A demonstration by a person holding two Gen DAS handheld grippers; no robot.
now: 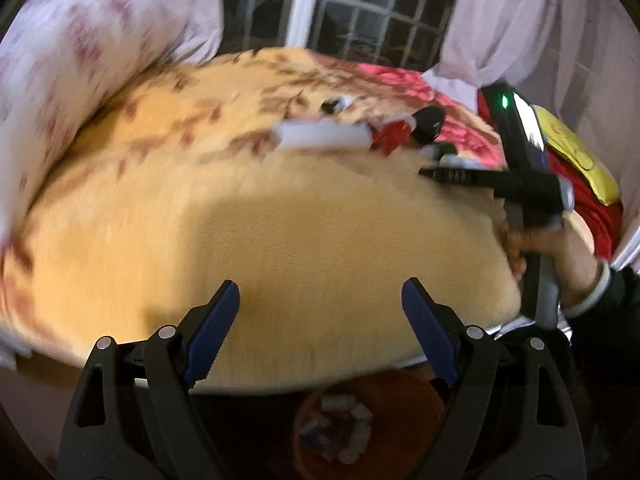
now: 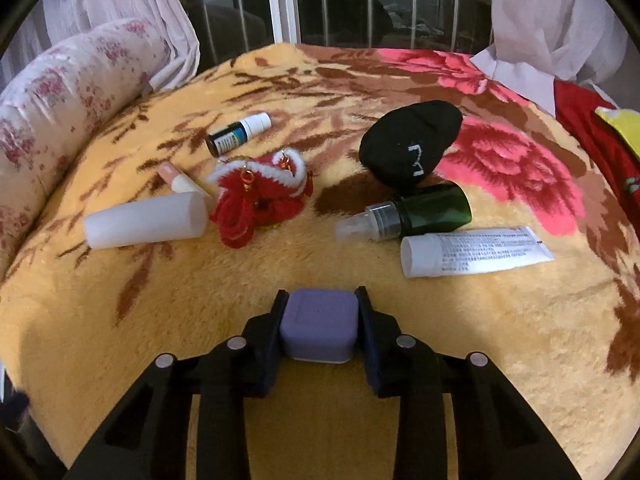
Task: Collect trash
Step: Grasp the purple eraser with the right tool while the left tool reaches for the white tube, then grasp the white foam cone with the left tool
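Right gripper [image 2: 320, 322] clamped on small lilac rounded-square case [image 2: 318, 326], smooth matte top, paler base rim

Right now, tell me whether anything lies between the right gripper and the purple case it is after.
Nothing does. The right gripper has its pads against both sides of the purple case on the blanket. The tube, spray bottle and white cylinder all lie farther out, apart from it.
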